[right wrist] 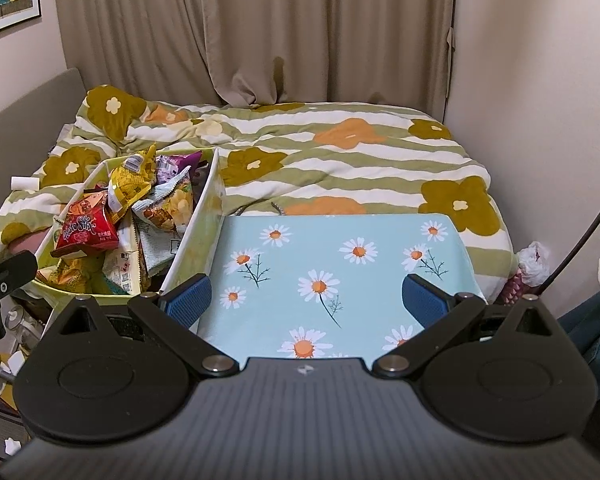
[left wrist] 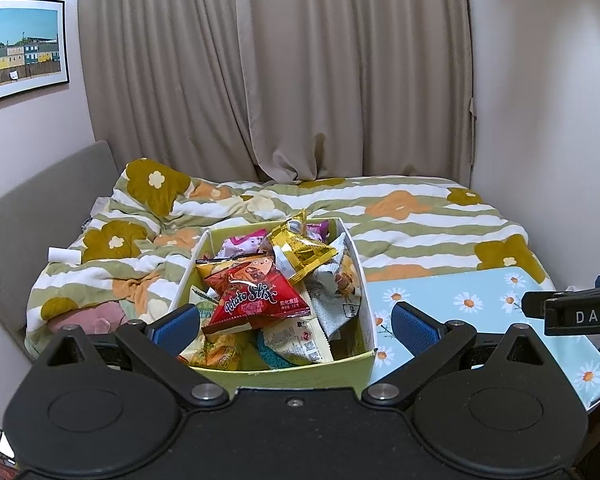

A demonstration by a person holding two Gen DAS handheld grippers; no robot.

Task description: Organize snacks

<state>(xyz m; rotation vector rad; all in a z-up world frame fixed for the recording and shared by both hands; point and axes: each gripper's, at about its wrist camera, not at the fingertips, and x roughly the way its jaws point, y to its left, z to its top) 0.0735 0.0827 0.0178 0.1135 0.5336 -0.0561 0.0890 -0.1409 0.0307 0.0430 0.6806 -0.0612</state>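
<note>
A yellow-green box (left wrist: 288,372) (right wrist: 204,216) sits on the bed, piled with several snack packets. A red Potato Stix packet (left wrist: 256,296) (right wrist: 86,232) lies on top, with a gold packet (left wrist: 300,250) (right wrist: 130,184) behind it. To its right lies a light blue lid with daisies (left wrist: 488,312) (right wrist: 340,276). My left gripper (left wrist: 296,322) is open, its blue pads (left wrist: 180,328) on either side of the box's near end. Over the near part of the lid my right gripper (right wrist: 306,300) stands open, holding nothing. The right gripper's side (left wrist: 576,312) shows at the left view's edge.
The bed carries a striped flower-print quilt (right wrist: 340,160). Beige curtains (left wrist: 276,72) hang behind it and walls close both sides. A grey headboard (left wrist: 40,208) runs along the left. A small white roll (left wrist: 64,256) lies on the quilt's left. A cable (right wrist: 580,236) hangs at right.
</note>
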